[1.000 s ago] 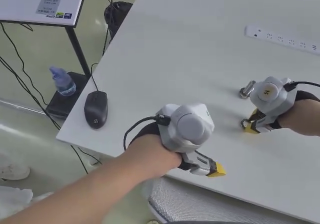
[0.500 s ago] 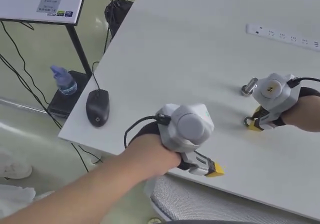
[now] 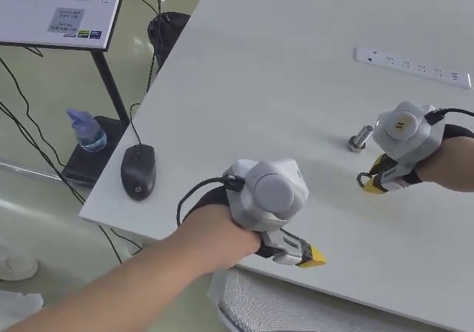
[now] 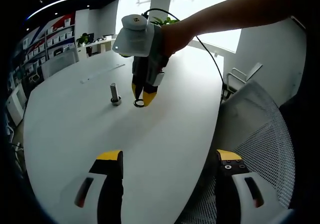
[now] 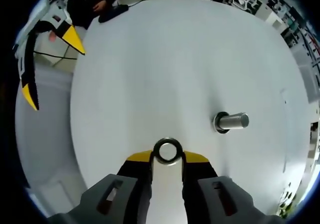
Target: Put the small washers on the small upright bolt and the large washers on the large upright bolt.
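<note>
Past the left edge of the white tabletop (image 3: pixel 281 72), a white open laptop (image 3: pixel 55 6) is seen on a black stand, and a clear bottle with a blue cap (image 3: pixel 85 130) is seen lower down beside it. A black computer mouse (image 3: pixel 138 170) is set on the tabletop near that left edge. The left gripper (image 3: pixel 305 255) is held at the near edge of the tabletop, its yellow-tipped jaws spread wide with nothing between them. Further right, a silver upright metal bolt (image 3: pixel 361 138) is stood on its head on the tabletop. Just beside it, the right gripper (image 3: pixel 370 181) is pointed downward, its jaws clenched on a small silver metal washer ring (image 5: pixel 168 151), which is held low over the tabletop, near the bolt but apart from it. A white power strip (image 3: pixel 411 67) is laid towards the far right.
</note>
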### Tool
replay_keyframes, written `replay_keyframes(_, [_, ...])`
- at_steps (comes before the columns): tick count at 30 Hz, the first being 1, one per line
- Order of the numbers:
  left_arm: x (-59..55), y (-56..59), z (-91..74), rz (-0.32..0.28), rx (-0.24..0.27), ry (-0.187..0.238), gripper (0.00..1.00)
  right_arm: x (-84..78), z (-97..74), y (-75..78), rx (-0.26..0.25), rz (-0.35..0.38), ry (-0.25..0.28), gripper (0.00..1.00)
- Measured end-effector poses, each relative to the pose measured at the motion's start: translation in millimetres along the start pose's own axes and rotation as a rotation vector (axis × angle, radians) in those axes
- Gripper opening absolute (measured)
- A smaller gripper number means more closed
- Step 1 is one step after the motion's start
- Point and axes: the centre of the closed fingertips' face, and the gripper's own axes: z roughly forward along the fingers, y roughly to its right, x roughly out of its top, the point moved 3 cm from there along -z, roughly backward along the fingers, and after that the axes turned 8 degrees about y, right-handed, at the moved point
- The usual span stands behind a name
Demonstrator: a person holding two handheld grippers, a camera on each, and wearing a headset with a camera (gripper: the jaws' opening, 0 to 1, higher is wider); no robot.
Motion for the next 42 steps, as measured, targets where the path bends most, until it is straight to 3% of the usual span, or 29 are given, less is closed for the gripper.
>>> replay_keyframes(8, [0.5, -4.8, -4.2, 0.004, 0.002, 0.004, 0.74, 8.8, -22.8, 13.3, -0.013, 0.036, 0.023, 0.22])
replay_keyframes(21, [1.5, -4.7, 0.5, 0.006, -0.016, 0.004, 0.74, 17.0, -49.8, 41.8, -0.052, 0.034, 0.027, 0.22])
replay_keyframes(42, [-0.9, -11.9, 5.7, 0.0, -0.027, -0.014, 0.73, 32.5, -33.1, 81.6, -0.093, 0.047, 0.065, 0.22])
